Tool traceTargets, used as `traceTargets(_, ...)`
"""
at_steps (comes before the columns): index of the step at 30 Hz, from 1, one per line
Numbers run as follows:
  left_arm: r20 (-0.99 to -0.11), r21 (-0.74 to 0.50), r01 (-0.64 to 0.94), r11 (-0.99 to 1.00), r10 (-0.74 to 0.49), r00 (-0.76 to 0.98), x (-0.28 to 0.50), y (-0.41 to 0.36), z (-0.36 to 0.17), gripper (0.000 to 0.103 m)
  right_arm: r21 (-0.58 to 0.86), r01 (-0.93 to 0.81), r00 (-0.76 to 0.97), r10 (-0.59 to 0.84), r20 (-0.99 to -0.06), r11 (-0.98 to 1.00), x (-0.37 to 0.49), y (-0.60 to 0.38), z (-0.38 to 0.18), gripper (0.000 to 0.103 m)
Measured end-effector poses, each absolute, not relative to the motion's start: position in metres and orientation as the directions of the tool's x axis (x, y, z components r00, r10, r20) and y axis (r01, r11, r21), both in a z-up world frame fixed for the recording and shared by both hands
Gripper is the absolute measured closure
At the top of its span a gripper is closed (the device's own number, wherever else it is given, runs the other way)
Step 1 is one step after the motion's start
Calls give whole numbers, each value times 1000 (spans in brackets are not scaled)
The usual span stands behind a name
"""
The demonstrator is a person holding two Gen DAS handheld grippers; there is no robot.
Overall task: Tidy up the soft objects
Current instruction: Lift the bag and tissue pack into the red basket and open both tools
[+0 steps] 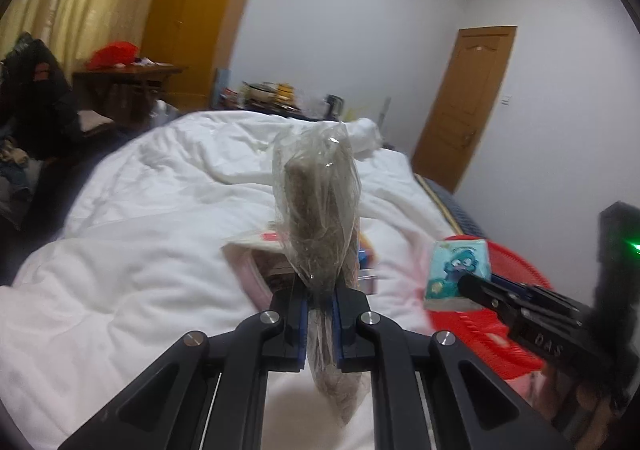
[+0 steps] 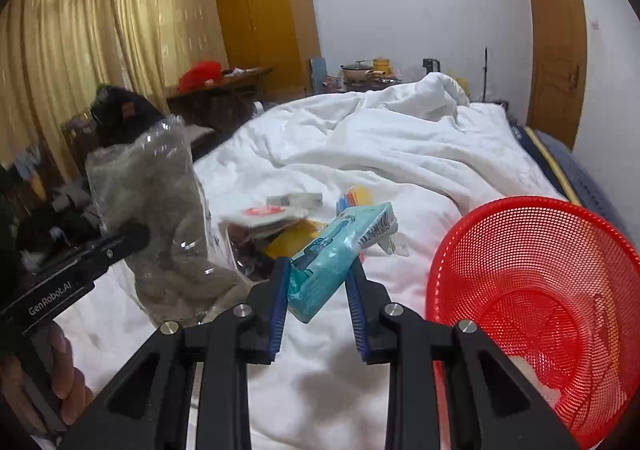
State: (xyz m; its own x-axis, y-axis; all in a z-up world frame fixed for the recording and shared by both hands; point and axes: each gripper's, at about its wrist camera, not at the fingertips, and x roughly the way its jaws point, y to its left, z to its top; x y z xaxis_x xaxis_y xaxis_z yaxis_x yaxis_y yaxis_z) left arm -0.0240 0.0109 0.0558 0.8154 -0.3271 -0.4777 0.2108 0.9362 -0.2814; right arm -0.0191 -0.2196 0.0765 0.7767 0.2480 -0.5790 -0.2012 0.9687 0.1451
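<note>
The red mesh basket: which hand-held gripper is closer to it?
Right. The right hand-held gripper, holding a teal tissue pack, is beside the red mesh basket; the left hand-held gripper is farther away.

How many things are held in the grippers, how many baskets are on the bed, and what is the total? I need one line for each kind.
Clear plastic bag with grey-brown soft contents, held in the left gripper: 1
Teal tissue pack, held in the right gripper: 1
Red mesh basket on the white duvet: 1
Total: 3
</note>
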Motion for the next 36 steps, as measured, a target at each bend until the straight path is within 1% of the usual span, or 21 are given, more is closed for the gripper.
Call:
traceTargets(4, -471, -312, 264, 913, -390, 791, -19, 5, 74, 95, 232, -162, 776, 269, -570, 959, -14, -262, 93, 76)
traceTargets(8, -469, -347, 335, 876, -472, 747, -8, -13, 89, 95, 260, -71, 794, 212, -570, 963, -9, -323, 109, 76)
traceTargets(11, -488, -403, 399, 824, -562, 668, 13, -43, 94, 95, 237, 2, 763, 152, -629, 972, -1, -366, 105, 75)
traceTargets(13, -510, -424, 426, 799, -600, 617, 27, -69, 94, 95, 187, 56, 719, 91, -689, 981, 6, -389, 90, 75)
traceTargets(15, -527, -433, 446, 783, -622, 579, 40, -94, 92, 95, 174, 103, 664, 63, -745, 979, 15, -409, 69, 75)
traceTargets(18, -580, -434, 449, 781, -624, 524, 62, -140, 84, 95, 154, 157, 579, 36, -815, 976, 25, -430, 32, 75)
traceTargets(20, -618, -484, 437, 758, -650, 443, 80, -168, 72, 95, 162, 182, 523, 44, -851, 970, 30, -442, 10, 75)
traceTargets(22, -657, -494, 415, 764, -641, 397, 95, -195, 59, 95, 149, 206, 488, 30, -872, 967, 30, -447, -1, 75)
traceTargets(24, -670, -517, 415, 749, -656, 348, 102, -215, 50, 95, 110, 199, 451, 9, -892, 974, 30, -447, -5, 75)
traceTargets(27, -714, -486, 418, 768, -624, 317, 110, -245, 33, 95, 72, 216, 404, -22, -914, 974, 29, -448, -12, 75)
traceTargets(31, -780, -415, 429, 802, -557, 286, 108, -273, 7, 95, 64, 196, 353, -10, -936, 978, 26, -447, -23, 75)
traceTargets(34, -818, -369, 431, 824, -508, 271, 104, -279, -10, 95, 42, 179, 316, -16, -949, 983, 26, -442, -32, 75)
traceTargets(36, -828, -341, 438, 832, -486, 279, 102, -280, -14, 95, 24, 174, 306, -31, -951, 984, 26, -439, -34, 74)
